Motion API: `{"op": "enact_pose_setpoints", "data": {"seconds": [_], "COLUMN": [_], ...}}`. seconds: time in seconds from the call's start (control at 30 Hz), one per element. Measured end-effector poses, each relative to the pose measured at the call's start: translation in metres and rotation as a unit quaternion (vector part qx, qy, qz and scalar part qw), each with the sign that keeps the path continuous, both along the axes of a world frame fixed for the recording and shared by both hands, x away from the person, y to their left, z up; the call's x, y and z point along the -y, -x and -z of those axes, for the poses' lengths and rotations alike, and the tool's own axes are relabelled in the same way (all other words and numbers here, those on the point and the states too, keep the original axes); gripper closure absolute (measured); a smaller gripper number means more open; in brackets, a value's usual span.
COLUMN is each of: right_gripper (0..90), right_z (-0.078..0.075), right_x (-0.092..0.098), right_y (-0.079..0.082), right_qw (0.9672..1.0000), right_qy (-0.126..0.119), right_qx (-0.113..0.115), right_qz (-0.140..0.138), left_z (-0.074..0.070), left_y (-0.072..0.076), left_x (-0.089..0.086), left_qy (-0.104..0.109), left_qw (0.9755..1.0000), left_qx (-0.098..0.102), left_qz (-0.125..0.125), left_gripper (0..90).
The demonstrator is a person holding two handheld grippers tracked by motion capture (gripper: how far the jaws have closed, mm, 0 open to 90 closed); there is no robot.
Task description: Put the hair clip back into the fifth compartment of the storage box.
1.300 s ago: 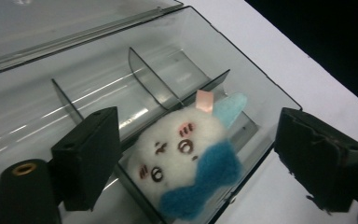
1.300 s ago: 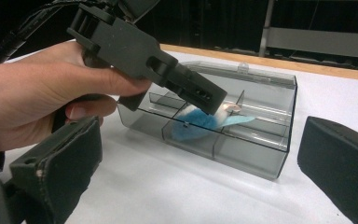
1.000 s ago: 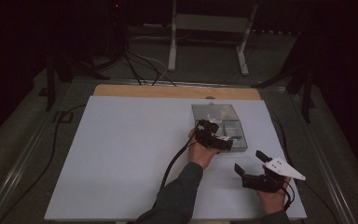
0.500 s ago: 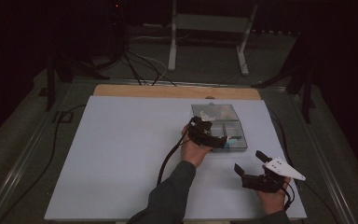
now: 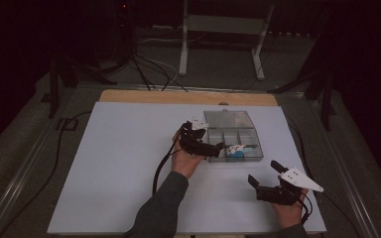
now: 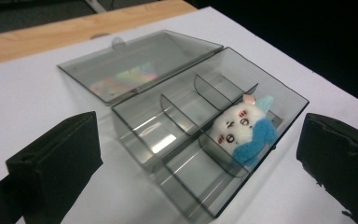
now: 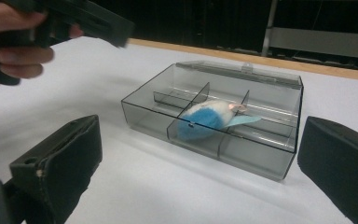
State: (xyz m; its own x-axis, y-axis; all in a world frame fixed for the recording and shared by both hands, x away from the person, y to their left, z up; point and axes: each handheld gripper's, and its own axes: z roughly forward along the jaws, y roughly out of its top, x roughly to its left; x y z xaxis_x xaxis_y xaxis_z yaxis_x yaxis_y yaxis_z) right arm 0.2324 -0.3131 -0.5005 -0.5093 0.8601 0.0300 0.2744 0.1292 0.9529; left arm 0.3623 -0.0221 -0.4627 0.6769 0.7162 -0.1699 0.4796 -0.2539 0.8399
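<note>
Lying in the clear box [image 6: 186,140], the plush toy [image 6: 242,130] faces 2 wide-apart, empty grippers.

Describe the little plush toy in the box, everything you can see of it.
The plush toy is a small, soft, fuzzy figure with a white face, dot eyes, pink cheek marks, a pink-tipped ear and a blue body or wrap. It lies tilted on top of the dividers of the smoky clear plastic box, propped across them rather than settled flat in one compartment. The box lid lies open behind. Neither gripper touches it; the left gripper hovers beside the box.
</note>
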Motion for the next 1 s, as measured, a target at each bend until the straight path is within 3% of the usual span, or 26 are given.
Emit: {"op": "enact_pose_setpoints", "data": {"seconds": [0.17, 0.2, 0.4, 0.43, 0.47, 0.5, 0.53, 0.67, 0.73, 0.77, 0.93, 1.0], "right_gripper": [0.0, 0.0, 0.0, 0.0, 0.0, 0.0, 0.0, 0.0, 0.0, 0.0, 0.0, 0.0], "right_z": [0.0, 0.0, 0.0, 0.0, 0.0, 0.0, 0.001, 0.0, 0.0, 0.0, 0.001, 0.001], "right_x": [0.0, 0.0, -0.001, -0.003, -0.003, -0.003, -0.003, -0.002, -0.002, -0.002, -0.004, -0.005], "right_y": [0.001, 0.001, 0.001, 0.001, 0.001, 0.001, 0.001, 0.001, 0.001, 0.001, 0.0, 0.0], "right_qw": [1.0, 1.0, 1.0, 1.0, 1.0, 1.0, 1.0, 1.0, 1.0, 1.0, 1.0, 1.0], "right_qy": [-0.002, -0.001, 0.001, 0.003, 0.004, 0.004, 0.004, 0.003, 0.003, 0.003, 0.005, 0.006], "right_qx": [0.0, 0.0, 0.0, 0.001, 0.001, 0.0, 0.0, 0.001, 0.002, 0.003, 0.002, 0.002], "right_qz": [0.001, 0.001, -0.002, -0.005, -0.005, -0.005, -0.005, -0.002, -0.002, -0.002, -0.004, -0.005], "left_z": [-0.005, -0.009, -0.015, -0.017, -0.017, -0.015, -0.015, -0.012, -0.013, -0.013, -0.012, -0.01], "left_y": [0.006, 0.01, 0.016, 0.021, 0.021, 0.024, 0.024, 0.032, 0.042, 0.042, 0.06, 0.068], "left_x": [-0.014, -0.025, -0.044, -0.061, -0.061, -0.074, -0.074, -0.101, -0.12, -0.12, -0.155, -0.164], "left_qy": [-0.007, -0.015, -0.013, -0.007, -0.007, -0.009, -0.009, -0.004, -0.006, -0.006, 0.001, -0.01], "left_qw": [0.9999, 0.9996, 0.9991, 0.9989, 0.9989, 0.9986, 0.9986, 0.998, 0.9966, 0.9966, 0.9934, 0.9923], "left_qx": [0.011, 0.023, 0.041, 0.047, 0.047, 0.051, 0.051, 0.057, 0.073, 0.073, 0.097, 0.103], "left_qz": [0.009, 0.01, 0.007, 0.0, 0.0, -0.009, -0.009, -0.027, -0.039, -0.039, -0.062, -0.068], "left_gripper": [0.7, 0.7, 0.7, 0.7, 0.6, 0.7, 0.7, 0.6, 0.7, 0.7, 0.7, 0.7]}}
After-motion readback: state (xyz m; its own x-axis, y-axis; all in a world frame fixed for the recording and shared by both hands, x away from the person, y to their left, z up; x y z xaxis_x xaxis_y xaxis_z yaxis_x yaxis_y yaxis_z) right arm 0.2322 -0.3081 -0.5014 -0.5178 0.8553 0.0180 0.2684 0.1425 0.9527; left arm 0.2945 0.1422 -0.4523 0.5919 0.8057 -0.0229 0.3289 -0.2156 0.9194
